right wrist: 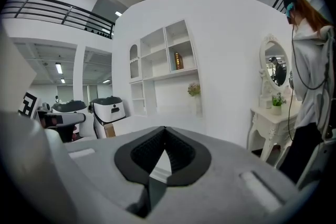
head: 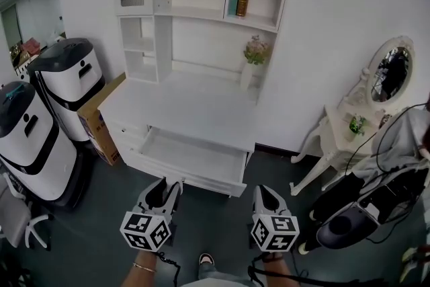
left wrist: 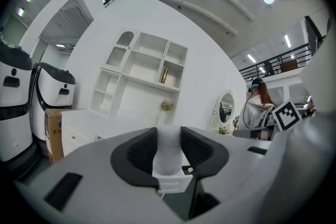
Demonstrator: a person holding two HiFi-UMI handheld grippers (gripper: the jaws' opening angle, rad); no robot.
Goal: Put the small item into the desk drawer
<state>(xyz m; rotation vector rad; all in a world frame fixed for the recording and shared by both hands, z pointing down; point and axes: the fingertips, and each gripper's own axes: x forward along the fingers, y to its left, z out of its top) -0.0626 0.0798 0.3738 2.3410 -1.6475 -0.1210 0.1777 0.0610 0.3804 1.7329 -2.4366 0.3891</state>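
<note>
Jolts are risking a drop: my left gripper (head: 165,185) is pinching the item (left wrist: 169,150) outside the drawer (head: 195,177), right gripper (head: 263,191) clamped empty.

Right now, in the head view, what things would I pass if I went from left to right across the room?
White-and-black machines → cardboard box → open desk drawer → vase of flowers → small white dressing table → oval mirror.
</note>
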